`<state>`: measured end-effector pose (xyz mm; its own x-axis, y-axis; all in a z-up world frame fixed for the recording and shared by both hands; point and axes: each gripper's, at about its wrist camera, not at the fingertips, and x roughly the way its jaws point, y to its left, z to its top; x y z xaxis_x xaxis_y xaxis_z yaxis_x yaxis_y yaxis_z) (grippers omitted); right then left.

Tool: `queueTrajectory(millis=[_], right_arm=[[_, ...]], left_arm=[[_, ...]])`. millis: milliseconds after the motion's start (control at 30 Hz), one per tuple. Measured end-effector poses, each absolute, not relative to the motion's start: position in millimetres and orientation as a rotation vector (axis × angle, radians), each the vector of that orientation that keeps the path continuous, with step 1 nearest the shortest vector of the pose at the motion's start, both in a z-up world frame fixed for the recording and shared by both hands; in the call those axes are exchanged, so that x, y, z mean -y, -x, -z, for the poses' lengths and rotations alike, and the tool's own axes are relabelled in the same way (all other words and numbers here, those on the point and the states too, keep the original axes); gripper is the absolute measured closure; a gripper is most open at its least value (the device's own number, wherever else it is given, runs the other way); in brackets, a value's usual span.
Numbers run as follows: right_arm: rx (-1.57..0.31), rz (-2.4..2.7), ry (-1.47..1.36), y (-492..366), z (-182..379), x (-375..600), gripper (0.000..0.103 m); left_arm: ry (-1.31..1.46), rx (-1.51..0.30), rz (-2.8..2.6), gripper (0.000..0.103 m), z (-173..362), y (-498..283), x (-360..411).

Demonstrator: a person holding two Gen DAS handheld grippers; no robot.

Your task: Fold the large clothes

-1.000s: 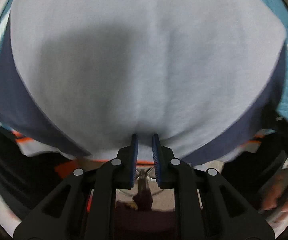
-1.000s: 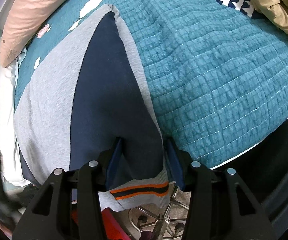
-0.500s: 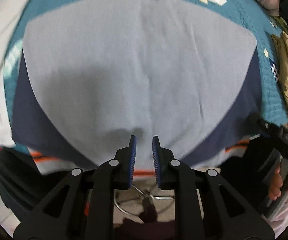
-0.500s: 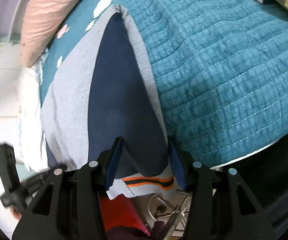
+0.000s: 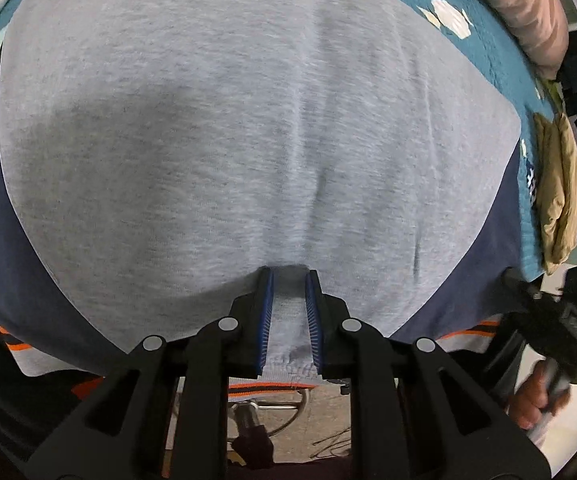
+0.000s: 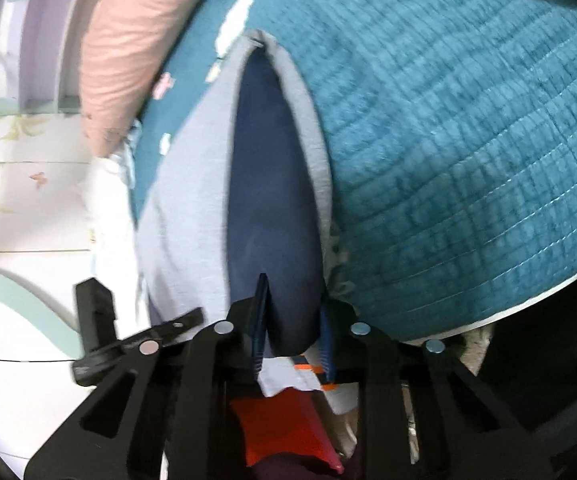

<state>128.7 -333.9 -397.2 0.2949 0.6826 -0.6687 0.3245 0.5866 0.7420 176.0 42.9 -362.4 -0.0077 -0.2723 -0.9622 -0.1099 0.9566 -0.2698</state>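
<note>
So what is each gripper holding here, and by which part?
Left gripper pinches the grey sweatshirt at its hem. Right gripper is closing on the navy sleeve near the striped cuff.

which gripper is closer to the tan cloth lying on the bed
Right. In the left wrist view the right gripper sits just below the tan cloth at the bed's edge, closing on the sweater's navy side. The left gripper grips the grey hem mid-garment, farther away.
</note>
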Motion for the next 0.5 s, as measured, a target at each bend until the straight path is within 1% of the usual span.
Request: queueTrajectory(millis=[67,167,400,500], right_arm=[[-1.258,-0.302,-0.961,-128.6,374.8,325.3,0.085],[-1.198,-0.354,-0.907,-133.0,338.5,305.1,0.087],[-1.142,-0.445,-0.761,-141.5,273.1,239.9,0.087],[-1.133,-0.491,-0.715,-139.3,253.2,218.4,0.087]], left_arm=[[0.275,-1.576,0.127,0.087,365.5,-178.8,-43.7],[0.276,-1.574,0.118,0.087,370.7,-181.1,-21.6],[0.26,-1.557,0.126,0.087,376.4,-176.0,-12.5],[0.195,-1.544,0.141,0.087,368.8,-171.0,-4.6]])
